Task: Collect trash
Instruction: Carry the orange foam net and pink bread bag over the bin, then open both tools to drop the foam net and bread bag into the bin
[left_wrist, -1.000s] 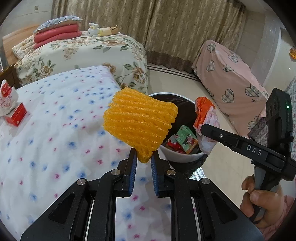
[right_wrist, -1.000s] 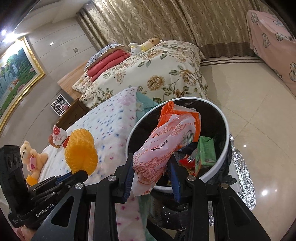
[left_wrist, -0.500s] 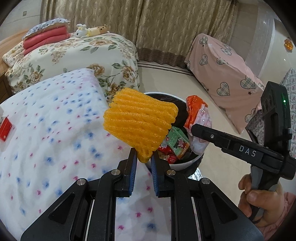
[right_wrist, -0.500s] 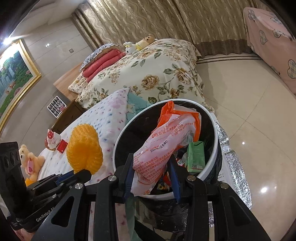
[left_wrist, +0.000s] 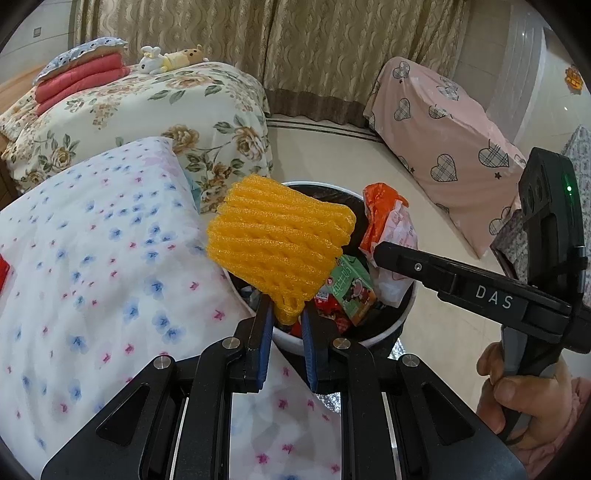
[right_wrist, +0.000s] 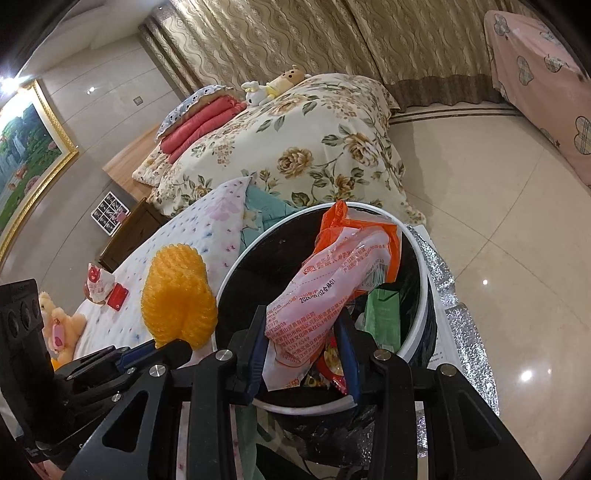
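Note:
My left gripper (left_wrist: 287, 314) is shut on the lower tip of an orange foam fruit net (left_wrist: 277, 243) and holds it over the near rim of the white-rimmed trash bin (left_wrist: 391, 325). My right gripper (right_wrist: 303, 332) is shut on a pink and orange plastic wrapper (right_wrist: 332, 291) and holds it above the bin's opening (right_wrist: 417, 332). The bin holds a green carton (left_wrist: 349, 291) and red wrappers. The net (right_wrist: 179, 299) shows left of the bin in the right wrist view, and the wrapper (left_wrist: 391, 229) shows in the left wrist view.
A bed with a flowered white cover (left_wrist: 92, 266) lies left of the bin. A second floral bed (left_wrist: 147, 107) is behind it. A pink covered piece of furniture (left_wrist: 443, 136) stands at right. Tiled floor (right_wrist: 498, 221) surrounds the bin. A red box (right_wrist: 117, 295) and soft toys lie on the bed.
Both grippers have moved toward the bin with their loads. The foam net went from over the bed to over the bin's rim; the wrapper now hangs over the opening.

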